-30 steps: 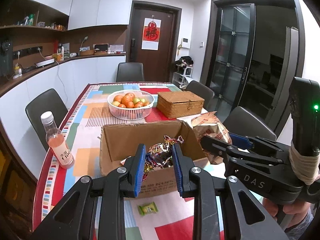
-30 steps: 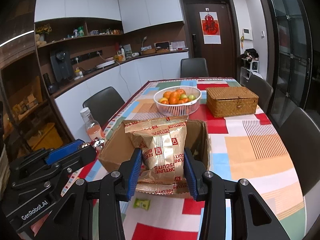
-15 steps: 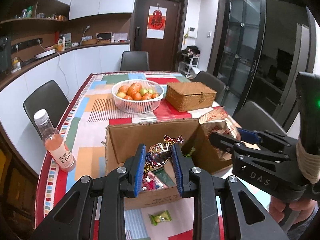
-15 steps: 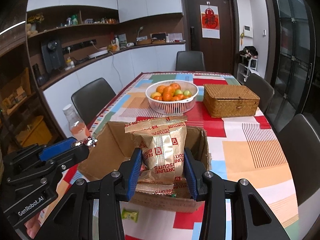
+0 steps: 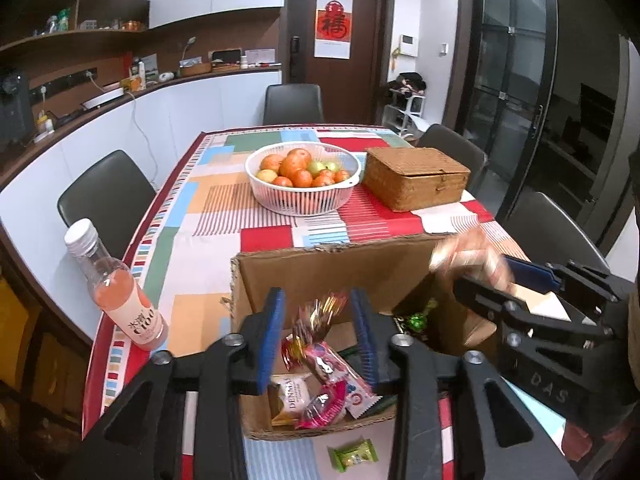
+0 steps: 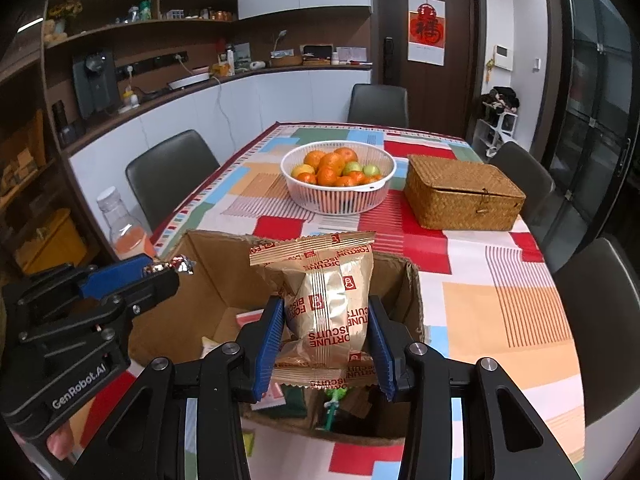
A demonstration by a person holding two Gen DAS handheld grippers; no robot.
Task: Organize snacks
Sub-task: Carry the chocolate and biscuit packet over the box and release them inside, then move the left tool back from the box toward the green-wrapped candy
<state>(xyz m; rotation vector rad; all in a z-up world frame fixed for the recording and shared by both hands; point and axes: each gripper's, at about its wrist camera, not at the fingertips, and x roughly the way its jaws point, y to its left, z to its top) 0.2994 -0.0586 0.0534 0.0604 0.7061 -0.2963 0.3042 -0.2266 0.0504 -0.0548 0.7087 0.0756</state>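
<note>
An open cardboard box (image 5: 320,268) (image 6: 200,280) on the patterned tablecloth holds several wrapped snacks. My left gripper (image 5: 318,336) stands over the box with its jaws apart; a foil-wrapped candy (image 5: 316,316) hangs blurred between them, and it is unclear whether the pads touch it. In the right wrist view the candy's tip (image 6: 176,266) shows at the left gripper. My right gripper (image 6: 326,344) is shut on a gold Fortune Biscuits bag (image 6: 326,300) above the box. A green candy (image 5: 354,454) lies on the cloth in front of the box.
A pink drink bottle (image 5: 116,292) stands near the table's left edge. A white basket of fruit (image 5: 302,182) and a wicker box (image 5: 416,178) stand behind the cardboard box. Dark chairs surround the table.
Both grippers have moved forward over the box. My left jaws have opened wider and the foil candy now looks loose and blurred between them. The right still holds the biscuit bag.
</note>
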